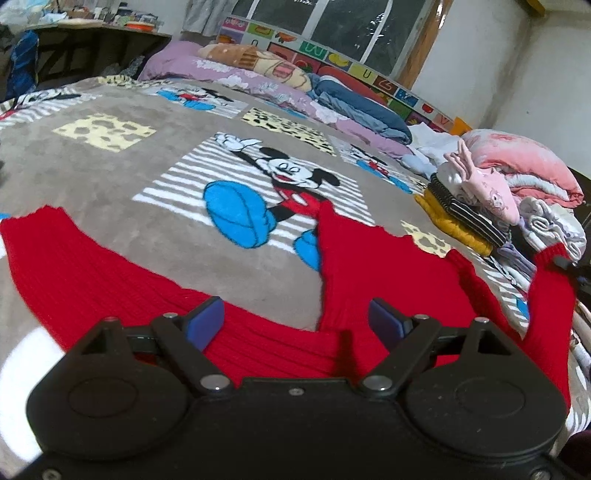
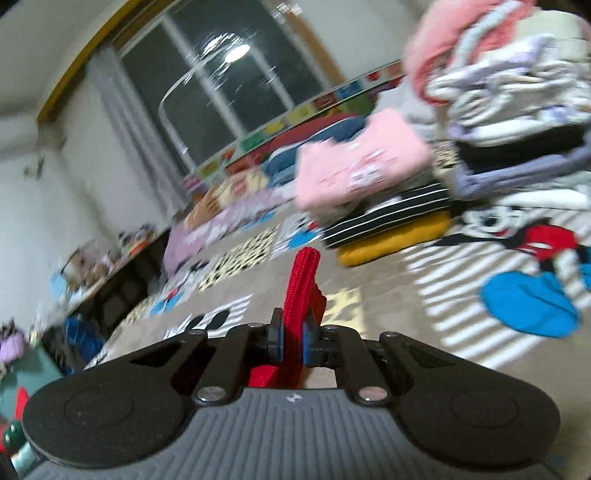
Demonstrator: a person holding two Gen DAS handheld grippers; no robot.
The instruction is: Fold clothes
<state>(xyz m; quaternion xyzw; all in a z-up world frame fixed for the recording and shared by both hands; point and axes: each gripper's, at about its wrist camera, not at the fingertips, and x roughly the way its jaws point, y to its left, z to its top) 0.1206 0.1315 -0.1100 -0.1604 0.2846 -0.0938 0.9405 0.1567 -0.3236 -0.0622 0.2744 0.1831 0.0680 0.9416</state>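
Note:
A red knitted sweater (image 1: pixel 388 269) lies spread on the bed's cartoon-mouse blanket (image 1: pixel 110 166), one sleeve running to the left and the body toward the right. My left gripper (image 1: pixel 295 321) hovers low over its near edge, jaws wide open, nothing between the blue pads. At the far right of the left wrist view the sweater's other sleeve is lifted, its cuff (image 1: pixel 552 254) held by a dark gripper tip. In the blurred right wrist view my right gripper (image 2: pixel 293 341) is shut on that red sleeve cuff (image 2: pixel 303 280), which sticks up between the pads.
A stack of folded clothes (image 1: pixel 465 214) with a pink garment on top sits at the right of the bed, also seen as the folded stack (image 2: pixel 373 195). Behind it is a loose heap of laundry (image 1: pixel 535 173). Pillows and quilts (image 1: pixel 258 74) line the window side. A cluttered shelf (image 1: pixel 99 26) stands at the far left.

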